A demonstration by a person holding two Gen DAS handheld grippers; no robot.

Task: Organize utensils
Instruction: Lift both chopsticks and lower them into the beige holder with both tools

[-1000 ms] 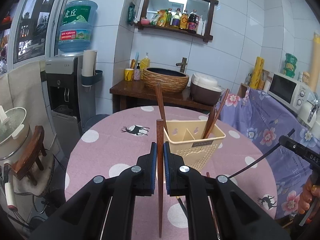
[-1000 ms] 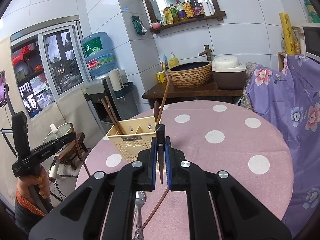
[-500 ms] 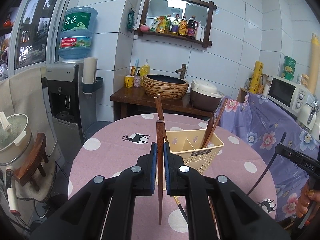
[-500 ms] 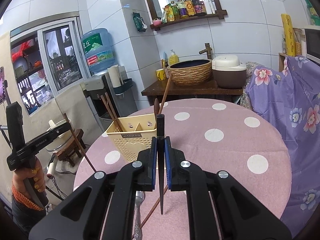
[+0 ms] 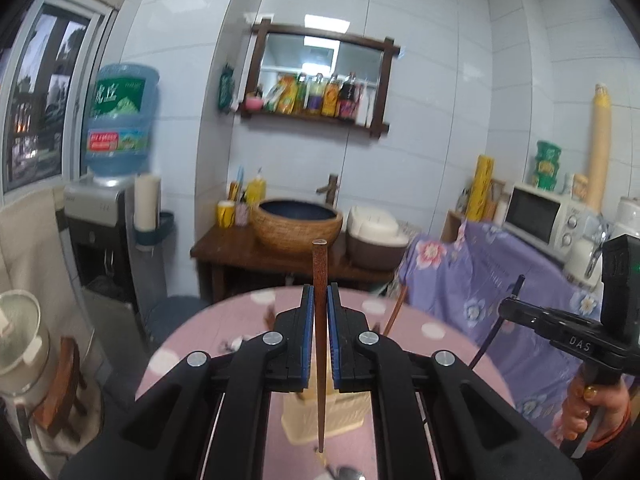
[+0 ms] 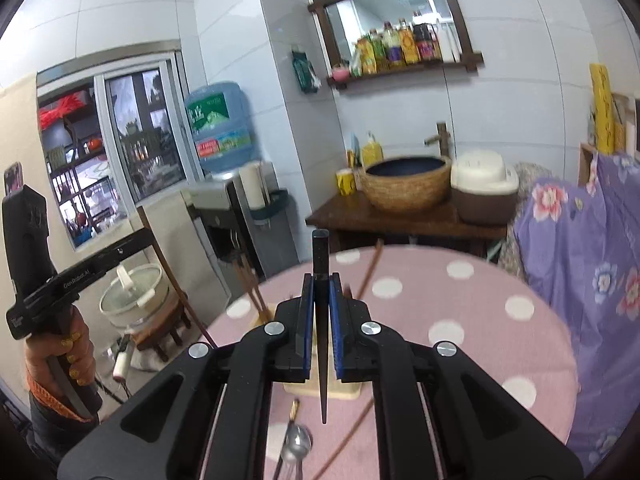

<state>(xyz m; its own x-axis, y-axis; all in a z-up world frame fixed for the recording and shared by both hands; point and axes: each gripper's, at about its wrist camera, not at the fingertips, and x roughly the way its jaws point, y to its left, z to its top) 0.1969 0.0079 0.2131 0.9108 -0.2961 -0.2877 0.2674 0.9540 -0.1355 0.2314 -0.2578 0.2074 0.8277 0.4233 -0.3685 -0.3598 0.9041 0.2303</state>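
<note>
Left gripper is clamping a brown chopstick upright, tip hanging over the near edge of the cream basket on the pink table. Right gripper is pinching a black chopstick upright above the same basket; a spoon is lying near, on the table.

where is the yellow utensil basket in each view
Left wrist view: the yellow utensil basket sits low at centre, mostly hidden behind the left tongs and the brown chopstick they hold.
Right wrist view: only its front edge shows low at centre, behind the right tongs and their dark chopstick.
Shared landmark: the woven basin on the wooden side table.
</note>
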